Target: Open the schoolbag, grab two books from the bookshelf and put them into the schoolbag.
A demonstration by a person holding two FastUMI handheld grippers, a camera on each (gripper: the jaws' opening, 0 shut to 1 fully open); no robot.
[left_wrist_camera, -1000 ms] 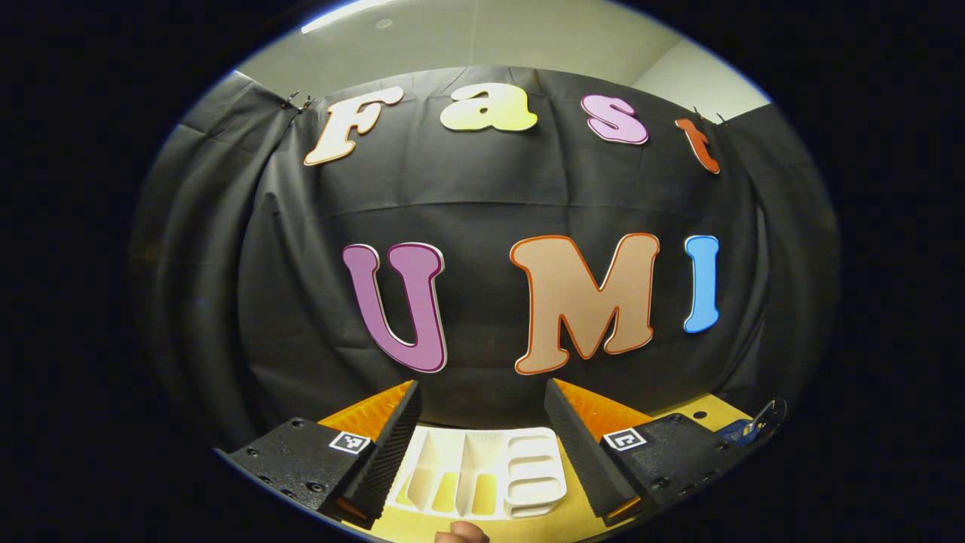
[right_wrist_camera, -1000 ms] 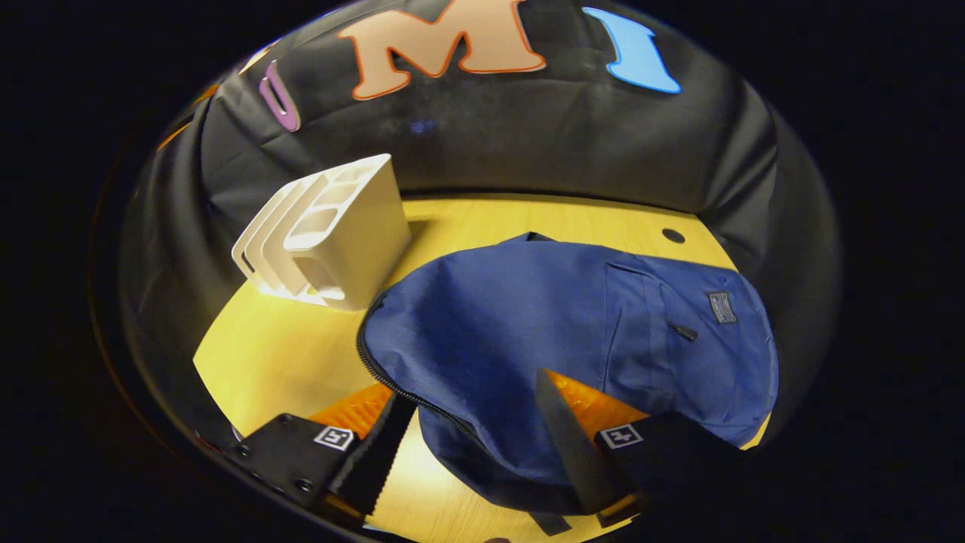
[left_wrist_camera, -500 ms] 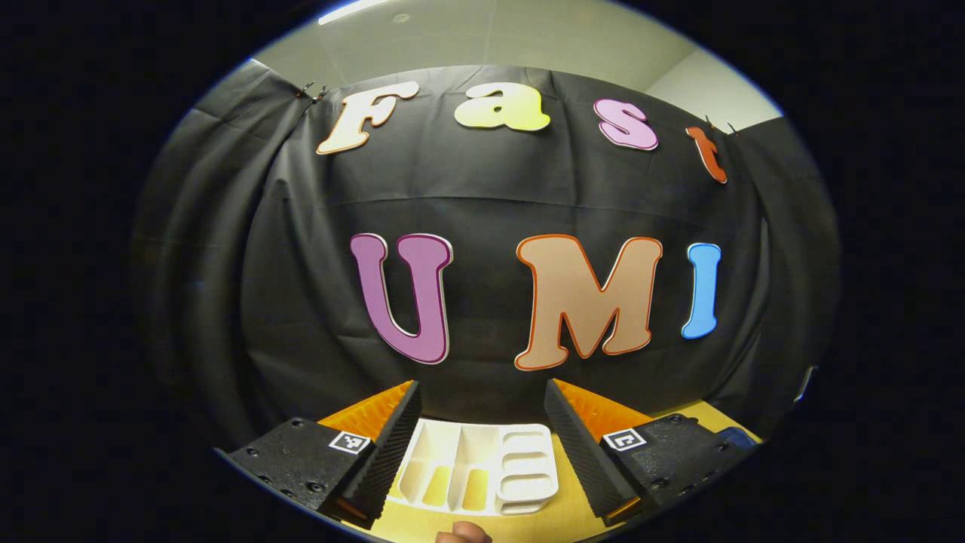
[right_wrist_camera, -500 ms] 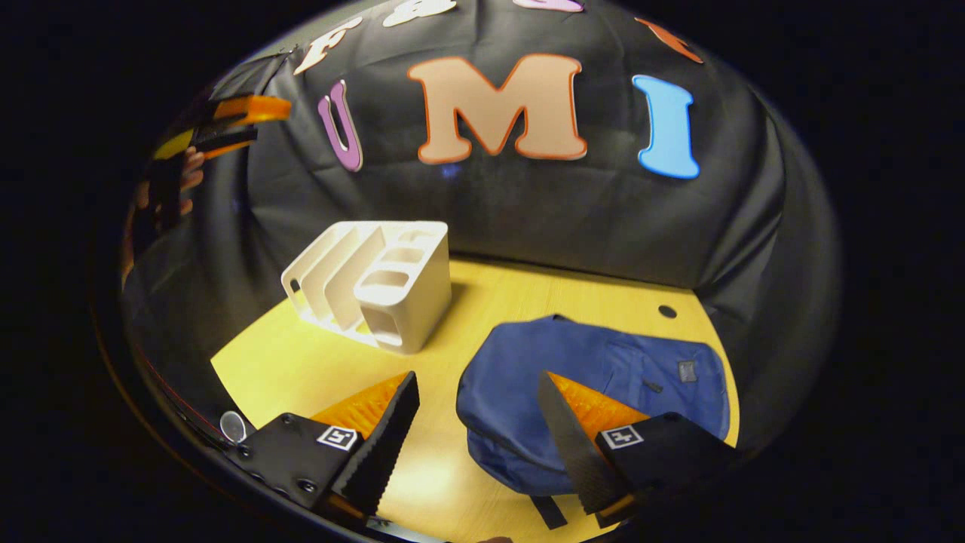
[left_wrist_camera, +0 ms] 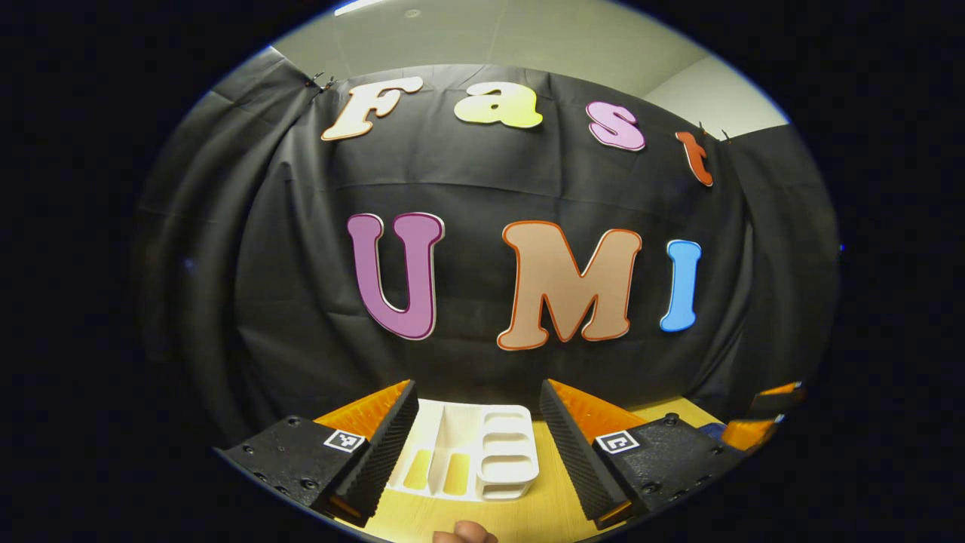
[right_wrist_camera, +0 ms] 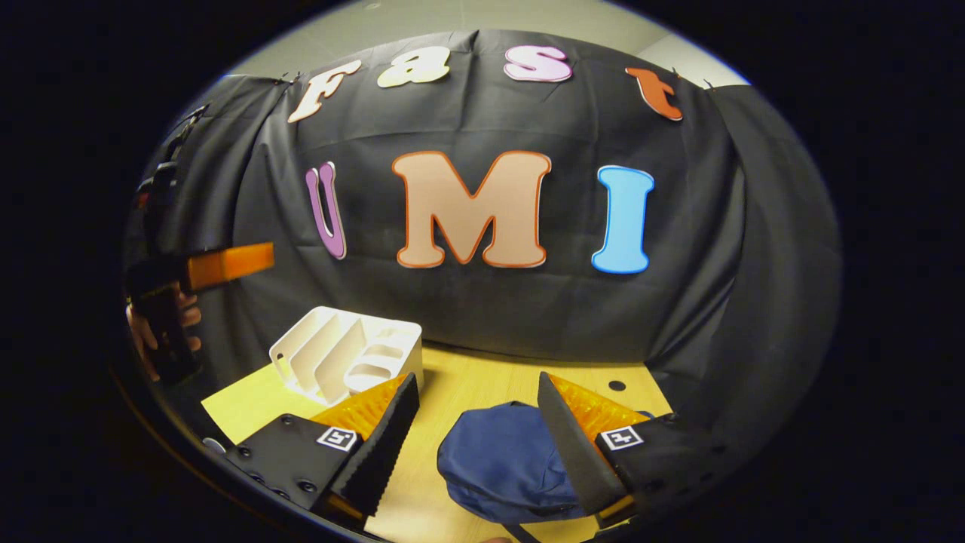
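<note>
In the left gripper view, the left gripper [left_wrist_camera: 476, 445] is held above a pale wooden table [left_wrist_camera: 543, 513], its two ridged fingers spread wide apart and holding nothing. Between them, farther off on the table, stands a white plastic bookshelf [left_wrist_camera: 471, 452], a smooth moulded rack with upright dividers and rounded slots. No books can be made out in it.

In the right gripper view, the right gripper [right_wrist_camera: 476, 445] is likewise spread wide and empty, touching nothing. Below its fingers lies the schoolbag [right_wrist_camera: 501, 467], a soft, rounded, dark blue fabric bag resting flat on the table [right_wrist_camera: 256, 400]; whether it is open cannot be told. The bookshelf [right_wrist_camera: 347, 362] stands to the bag's left, apart from it. At the far left edge, a hand [right_wrist_camera: 154, 332] holds the other gripper in the air.
</note>
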